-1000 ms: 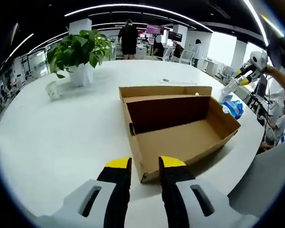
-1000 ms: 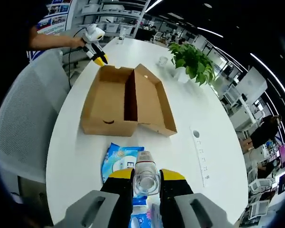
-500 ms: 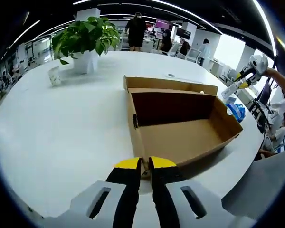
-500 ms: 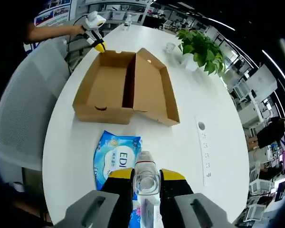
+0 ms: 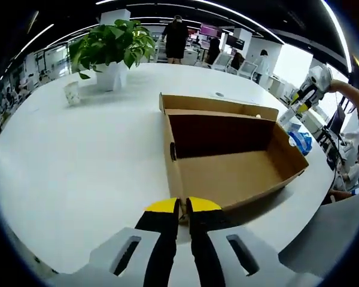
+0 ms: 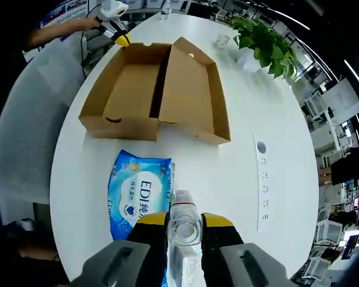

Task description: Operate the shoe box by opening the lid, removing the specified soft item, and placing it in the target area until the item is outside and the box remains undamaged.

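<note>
The shoe box (image 6: 152, 95) stands open on the round white worktop (image 5: 78, 155), its lid folded back flat beside the tray. It is plain brown corrugated cardboard with sharp folded edges, and its inside looks bare in both views. The soft item, a blue plastic pack of wipes (image 6: 137, 194) with a glossy printed face, lies flat on the worktop just outside the short wall of the box, near the worktop edge. So the opening and the removal look done, and the box shows no tear or crush as far as I can see. What is left is probably only to let go and move the hands away, if this place is the target area; no marked area is visible.

The left gripper (image 5: 182, 209) has its yellow-tipped fingers closed on the near corner of the box wall, pinching the thin cardboard. The right gripper (image 6: 184, 222) has its fingers closed around a small clear cylindrical object (image 6: 184, 221), perhaps a bottle or cap; it is too close to the lens to be certain. This gripper hovers above the pack.

Farther out, a potted plant (image 5: 110, 51) with broad green leaves in a white pot stands on the worktop, a small cup (image 5: 72, 92) near it, and a white power strip (image 6: 263, 179) lies beside the box.
</note>
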{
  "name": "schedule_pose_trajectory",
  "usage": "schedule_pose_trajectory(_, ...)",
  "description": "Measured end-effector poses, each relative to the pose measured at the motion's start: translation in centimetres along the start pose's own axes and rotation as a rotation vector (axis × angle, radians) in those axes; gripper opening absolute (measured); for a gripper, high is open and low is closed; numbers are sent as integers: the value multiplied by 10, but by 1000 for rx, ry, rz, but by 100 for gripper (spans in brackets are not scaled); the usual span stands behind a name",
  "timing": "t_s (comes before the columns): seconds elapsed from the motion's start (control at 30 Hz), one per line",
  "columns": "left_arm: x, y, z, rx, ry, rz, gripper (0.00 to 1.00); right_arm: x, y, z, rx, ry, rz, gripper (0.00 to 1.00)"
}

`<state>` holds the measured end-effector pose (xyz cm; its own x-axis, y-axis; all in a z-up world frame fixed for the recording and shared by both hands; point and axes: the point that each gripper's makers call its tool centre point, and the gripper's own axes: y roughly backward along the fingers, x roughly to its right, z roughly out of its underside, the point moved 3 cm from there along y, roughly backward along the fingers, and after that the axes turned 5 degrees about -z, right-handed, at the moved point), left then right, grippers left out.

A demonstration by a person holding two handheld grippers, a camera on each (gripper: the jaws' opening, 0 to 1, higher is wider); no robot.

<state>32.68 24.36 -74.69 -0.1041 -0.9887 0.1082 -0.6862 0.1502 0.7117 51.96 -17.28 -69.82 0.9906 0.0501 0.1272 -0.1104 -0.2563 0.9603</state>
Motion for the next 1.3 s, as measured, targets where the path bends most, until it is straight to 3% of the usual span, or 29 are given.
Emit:
schedule_pose_trajectory(0.63, -3, -1, 0, 7, 38, -1, 3, 19, -30, 9, -106, -39, -57, 16)
schedule_pose_trajectory(1.13, -3, -2, -1, 11, 44, 0, 3, 15, -45, 15, -182, -113, -90, 17)
schedule_pose_trajectory(1.3, -3, -2, -1, 12, 47, 1, 3, 19, -44, 13, -173, -127, -79, 17)
